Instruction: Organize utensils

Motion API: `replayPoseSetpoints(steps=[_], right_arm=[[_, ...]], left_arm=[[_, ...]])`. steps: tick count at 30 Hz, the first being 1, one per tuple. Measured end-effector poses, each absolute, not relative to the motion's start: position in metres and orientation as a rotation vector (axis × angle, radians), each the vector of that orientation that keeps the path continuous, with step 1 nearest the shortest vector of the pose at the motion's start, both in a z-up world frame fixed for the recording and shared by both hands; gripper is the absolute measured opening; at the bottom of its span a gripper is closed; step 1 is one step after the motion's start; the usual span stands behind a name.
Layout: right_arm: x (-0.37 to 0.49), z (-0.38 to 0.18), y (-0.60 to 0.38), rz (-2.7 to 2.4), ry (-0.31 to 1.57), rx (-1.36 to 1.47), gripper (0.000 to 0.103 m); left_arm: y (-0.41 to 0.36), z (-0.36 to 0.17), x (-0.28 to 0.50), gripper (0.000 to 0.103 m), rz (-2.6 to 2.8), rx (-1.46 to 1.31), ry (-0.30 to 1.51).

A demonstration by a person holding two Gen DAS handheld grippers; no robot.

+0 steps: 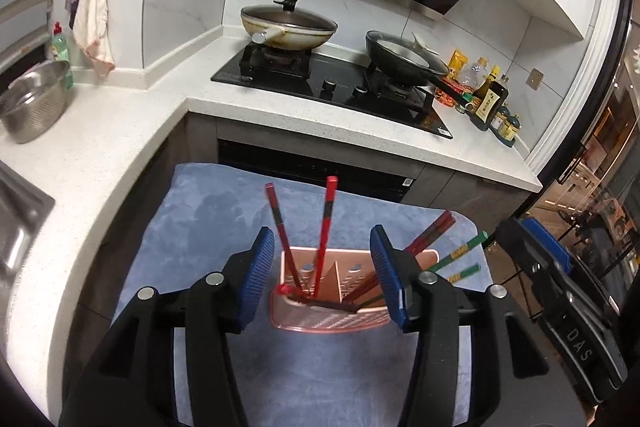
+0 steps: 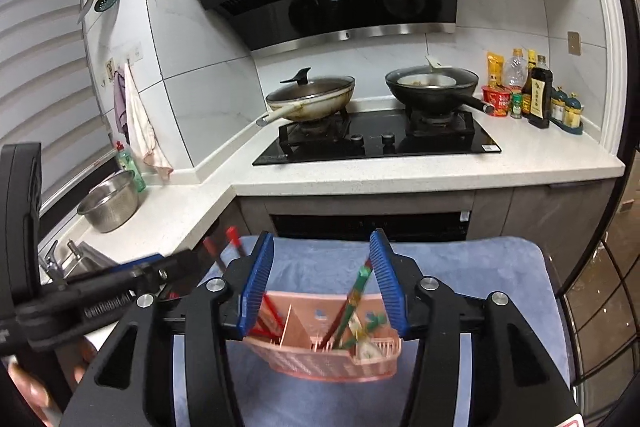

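Basically the sorting looks close to done. A pink holder (image 1: 320, 303) sits on a blue towel (image 1: 208, 211) in front of the stove worktop (image 1: 320, 115), and the chopsticks are already standing in it: two red chopsticks (image 1: 324, 227) in the left compartment, a dark red pair (image 1: 430, 231) and green-tipped chopsticks (image 1: 460, 253) leaning out of the right one. No loose utensil shows on the towel in either view, so my guess is little or nothing is left, maybe straightening.

Left hand-held gripper (image 1: 322, 277): jaws roughly half open, released, nothing between the blue pads (image 1: 256, 275); it hovers just over the left compartment, red sticks rising in the gap but not pinched.

Right hand-held gripper (image 2: 322, 287): same, about half open and empty, above the right compartment; green-tipped sticks (image 2: 356, 291) stand between the pads, one very near the right pad, contact unclear.
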State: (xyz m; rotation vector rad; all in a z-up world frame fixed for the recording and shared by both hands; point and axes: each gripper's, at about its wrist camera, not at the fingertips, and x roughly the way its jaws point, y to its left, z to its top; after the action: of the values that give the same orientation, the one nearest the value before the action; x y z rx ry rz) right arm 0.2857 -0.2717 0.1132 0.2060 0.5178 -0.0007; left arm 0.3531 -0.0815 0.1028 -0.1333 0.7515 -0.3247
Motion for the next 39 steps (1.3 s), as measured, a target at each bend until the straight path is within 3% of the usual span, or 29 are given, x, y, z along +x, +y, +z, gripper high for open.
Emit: replayPoseSetpoints(steps=[6, 11, 26, 28, 31, 32, 39], right_arm=[[0.247, 0.101, -0.269, -0.033, 0.567, 0.185, 0.05], [0.213, 0.083, -0.272, -0.056, 0.62, 0.219, 0.056], [0.145, 0.051, -0.251, -0.091, 0.692, 0.222, 0.057], [0.141, 0.051, -0.25, -0.09, 0.695, 0.222, 0.057], [0.132, 0.053, -0.25, -0.109, 0.688, 0.221, 0.065], [0.129, 0.053, -0.25, -0.116, 0.691, 0.22, 0.073], [0.12, 0.055, -0.247, -0.157, 0.667, 0.175, 0.085]], left_arm=[[-0.075, 0.104, 0.319, 0.048, -0.265, -0.063, 0.728], [-0.074, 0.093, 0.285, 0.055, -0.21, 0.027, 0.712], [-0.081, 0.058, 0.211, 0.072, -0.191, 0.11, 0.734], [-0.08, 0.055, 0.205, 0.079, -0.189, 0.108, 0.741], [-0.08, 0.052, 0.199, 0.083, -0.184, 0.096, 0.745], [-0.079, 0.051, 0.197, 0.084, -0.184, 0.094, 0.746], [-0.08, 0.047, 0.19, 0.09, -0.165, 0.102, 0.752]])
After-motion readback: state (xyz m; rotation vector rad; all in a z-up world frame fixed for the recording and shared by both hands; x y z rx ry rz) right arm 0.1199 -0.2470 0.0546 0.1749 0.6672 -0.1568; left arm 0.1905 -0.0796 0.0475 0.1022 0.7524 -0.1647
